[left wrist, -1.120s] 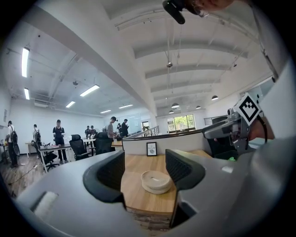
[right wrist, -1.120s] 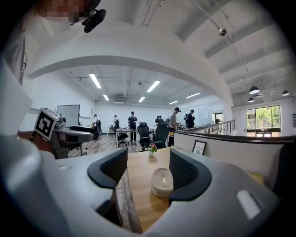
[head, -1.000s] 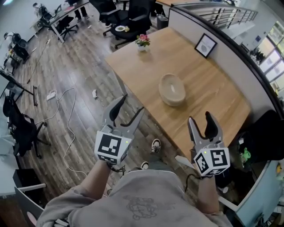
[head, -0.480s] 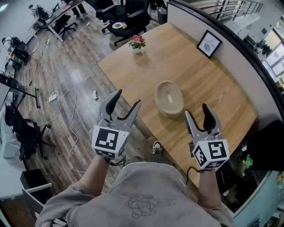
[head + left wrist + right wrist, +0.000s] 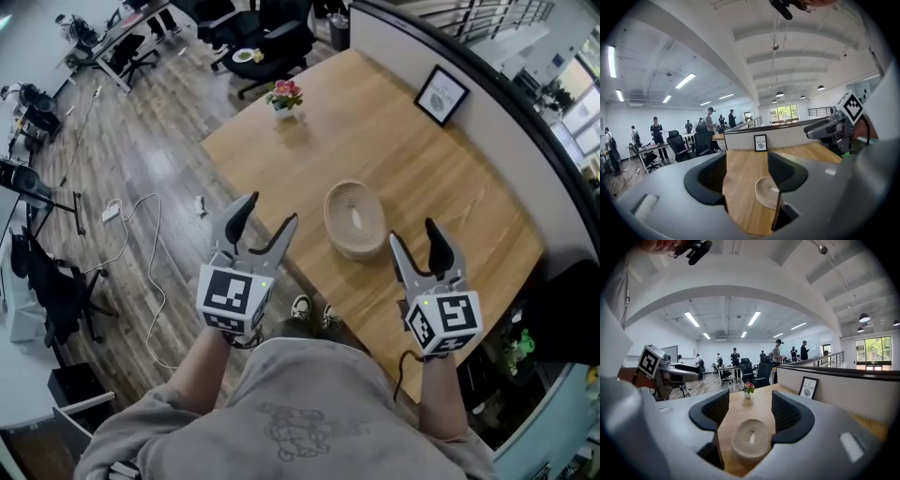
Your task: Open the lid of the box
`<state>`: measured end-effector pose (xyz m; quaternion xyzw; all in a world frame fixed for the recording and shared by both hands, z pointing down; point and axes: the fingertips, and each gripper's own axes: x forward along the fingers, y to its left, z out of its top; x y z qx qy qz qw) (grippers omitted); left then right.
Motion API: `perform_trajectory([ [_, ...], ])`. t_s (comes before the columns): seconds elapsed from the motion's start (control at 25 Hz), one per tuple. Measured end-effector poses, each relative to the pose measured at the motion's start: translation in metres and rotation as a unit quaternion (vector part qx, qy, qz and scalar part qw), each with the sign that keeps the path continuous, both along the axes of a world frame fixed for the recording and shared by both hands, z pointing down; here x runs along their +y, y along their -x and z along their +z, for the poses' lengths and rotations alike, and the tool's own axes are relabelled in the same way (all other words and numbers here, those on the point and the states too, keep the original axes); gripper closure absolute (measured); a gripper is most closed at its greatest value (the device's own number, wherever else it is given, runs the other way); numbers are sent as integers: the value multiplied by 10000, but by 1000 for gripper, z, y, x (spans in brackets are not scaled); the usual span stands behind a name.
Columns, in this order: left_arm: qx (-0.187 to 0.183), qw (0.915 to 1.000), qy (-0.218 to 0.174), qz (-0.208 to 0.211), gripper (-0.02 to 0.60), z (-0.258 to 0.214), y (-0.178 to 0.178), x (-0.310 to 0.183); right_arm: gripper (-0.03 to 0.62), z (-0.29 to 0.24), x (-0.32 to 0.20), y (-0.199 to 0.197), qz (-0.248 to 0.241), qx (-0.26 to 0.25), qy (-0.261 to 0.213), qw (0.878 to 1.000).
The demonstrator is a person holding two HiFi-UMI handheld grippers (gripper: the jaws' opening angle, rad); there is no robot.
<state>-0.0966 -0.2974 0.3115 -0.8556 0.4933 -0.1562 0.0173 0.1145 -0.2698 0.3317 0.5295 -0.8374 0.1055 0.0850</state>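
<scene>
The box is round, woven of pale coiled rope, with a light mark at the middle of its top (best seen from the right gripper view). It sits on the bench near the front edge, ahead of both grippers and touched by neither. There is one box, one small flower pot and one framed picture against the partition. The left gripper and right gripper both have their fingers spread wide, holding nothing. The bench is light wood, the floor grey planks with a white cable, and office chairs stand beyond.
</scene>
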Motion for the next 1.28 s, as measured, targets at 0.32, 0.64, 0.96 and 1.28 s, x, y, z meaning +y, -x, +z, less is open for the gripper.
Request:
perform_trajectory([
  [0.32,-232,9987,248,373,358,31,-5,-19,322,23,-5,18,-127,151,330,9993],
  [0.64,-490,9913,1036,641,398,120,-5,-33,322,87,-21,49,-367,487,915,9939],
  [0.96,-753,9733,1919,1007,397,230,-16,-32,322,160,-33,75,-643,854,1510,9827],
  [1.28,-804,9531,2494,1518,380,309,-45,-18,322,225,-30,87,-932,1251,2050,9663],
])
